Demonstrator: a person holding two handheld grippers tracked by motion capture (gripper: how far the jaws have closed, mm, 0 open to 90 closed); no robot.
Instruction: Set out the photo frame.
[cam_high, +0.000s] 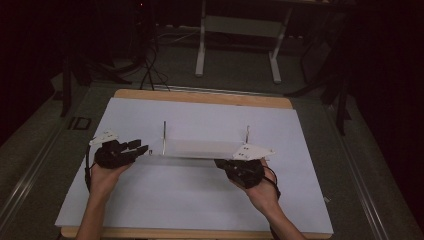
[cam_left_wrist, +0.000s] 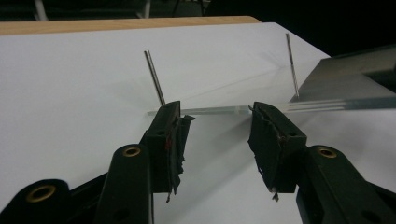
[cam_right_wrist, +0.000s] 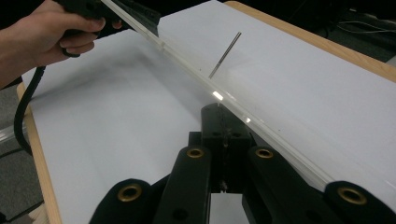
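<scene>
The clear plastic sheet (cam_high: 200, 149) lies on the white-covered desk (cam_high: 150, 200) between the two grippers, with two thin upright rods (cam_high: 164, 137) standing at its far side. The left gripper (cam_high: 141, 149) has its jaws spread, apart from the sheet's left edge, which lies just ahead of its fingertips. The right gripper (cam_high: 220, 162) has its jaws pressed together at the sheet's right end; in the right gripper view (cam_right_wrist: 223, 114) the sheet's edge (cam_right_wrist: 224, 95) runs right past its fingertips, but whether they pinch it I cannot tell.
</scene>
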